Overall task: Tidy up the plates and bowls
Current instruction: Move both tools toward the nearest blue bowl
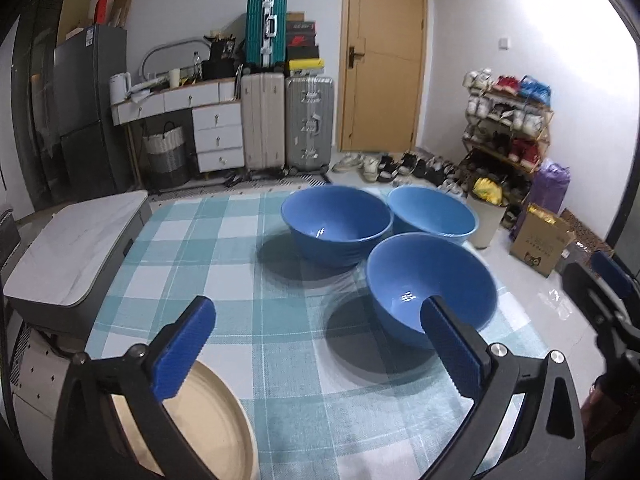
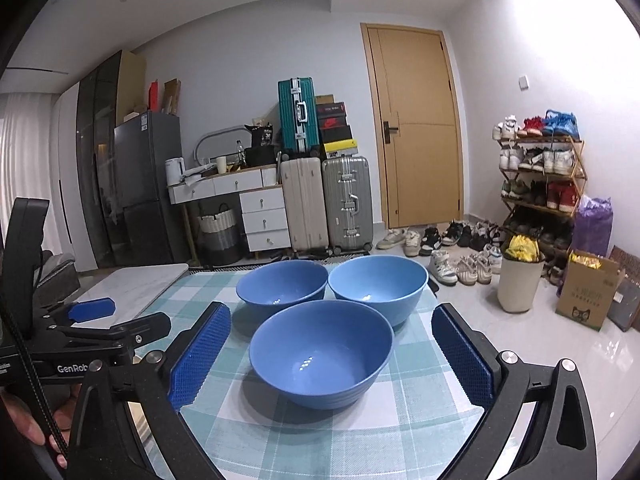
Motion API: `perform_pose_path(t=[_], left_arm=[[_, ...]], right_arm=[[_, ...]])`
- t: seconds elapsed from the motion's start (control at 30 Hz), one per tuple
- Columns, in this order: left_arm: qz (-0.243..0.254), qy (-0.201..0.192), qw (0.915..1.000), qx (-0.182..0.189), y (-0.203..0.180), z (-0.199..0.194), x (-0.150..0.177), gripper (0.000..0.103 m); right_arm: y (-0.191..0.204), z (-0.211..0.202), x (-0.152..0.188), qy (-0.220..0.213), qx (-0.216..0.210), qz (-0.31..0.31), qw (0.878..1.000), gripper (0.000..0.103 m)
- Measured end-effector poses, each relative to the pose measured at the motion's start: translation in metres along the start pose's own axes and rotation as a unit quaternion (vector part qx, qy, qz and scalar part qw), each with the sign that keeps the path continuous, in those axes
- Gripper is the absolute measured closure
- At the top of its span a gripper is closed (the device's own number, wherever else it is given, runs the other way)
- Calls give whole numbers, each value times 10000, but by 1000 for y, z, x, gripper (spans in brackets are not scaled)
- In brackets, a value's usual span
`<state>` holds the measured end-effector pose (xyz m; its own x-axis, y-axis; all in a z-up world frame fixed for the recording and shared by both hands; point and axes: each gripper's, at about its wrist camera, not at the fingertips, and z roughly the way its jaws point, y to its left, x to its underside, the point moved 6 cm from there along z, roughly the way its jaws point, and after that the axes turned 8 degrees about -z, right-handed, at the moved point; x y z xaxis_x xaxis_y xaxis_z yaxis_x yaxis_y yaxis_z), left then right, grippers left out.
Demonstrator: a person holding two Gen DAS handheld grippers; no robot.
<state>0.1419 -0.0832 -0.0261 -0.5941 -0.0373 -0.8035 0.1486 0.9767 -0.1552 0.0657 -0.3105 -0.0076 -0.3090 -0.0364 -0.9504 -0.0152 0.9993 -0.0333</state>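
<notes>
From the left wrist view first: the left hand-held gripper (image 1: 316, 356) stands spread wide, nothing between its blue pads, hanging over the checked cloth on the desk (image 1: 208, 240). Take the nearest blue bowl (image 1: 430, 286) as our marker. It sits just beyond the right-side pad, and two more blue bowls sit behind it, the back-left bowl (image 1: 336, 224) and the back-right bowl (image 1: 434, 214), huddled close in a triangle. Well to the near left of our marker, a cream plate (image 1: 208, 420) lies flat under the left-side finger. I reckon that split is the point of the job: bowls grouped at one end, plate at the other, waiting to be sorted.

Now the right wrist view: the right hand-held gripper (image 2: 330, 354) is also spread wide and empty, and the nearest blue bowl (image 2: 320, 352) sits squarely framed between its pads, not touched by either. That looks like a line-up for a rim grab. The bowl is plain, glossy, deep, ribbed low on its outer wall, and upright. The other two bowls stand just behind it; whether their rims touch is hard to say here. The left hand-held gripper (image 2: 104, 318) pokes in to the left of our marker.
</notes>
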Motion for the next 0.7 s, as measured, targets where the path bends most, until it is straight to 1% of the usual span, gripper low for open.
perform_pose_path(t=[0.03, 0.13, 0.33, 0.4, 0.53, 0.7], left_arm=[[-18, 116, 9999, -91, 1, 9, -1, 0], [-85, 391, 9990, -210, 4, 29, -3, 0], [-47, 664, 9974, -291, -1, 57, -7, 0], [-54, 772, 9967, -259, -3, 66, -7, 0], [-60, 935, 9952, -298, -7, 83, -8, 0], [8, 1100, 9934, -327, -15, 99, -10, 0]], right_arm=[[-4, 4, 0, 15, 13, 22, 10000, 1], [-9, 14, 0, 33, 50, 59, 10000, 1], [-22, 34, -9, 29, 78, 10, 10000, 1], [-25, 43, -12, 47, 73, -30, 10000, 1], [-30, 62, -17, 193, 21, -55, 9998, 1], [-43, 94, -21, 607, -67, 113, 9981, 1]])
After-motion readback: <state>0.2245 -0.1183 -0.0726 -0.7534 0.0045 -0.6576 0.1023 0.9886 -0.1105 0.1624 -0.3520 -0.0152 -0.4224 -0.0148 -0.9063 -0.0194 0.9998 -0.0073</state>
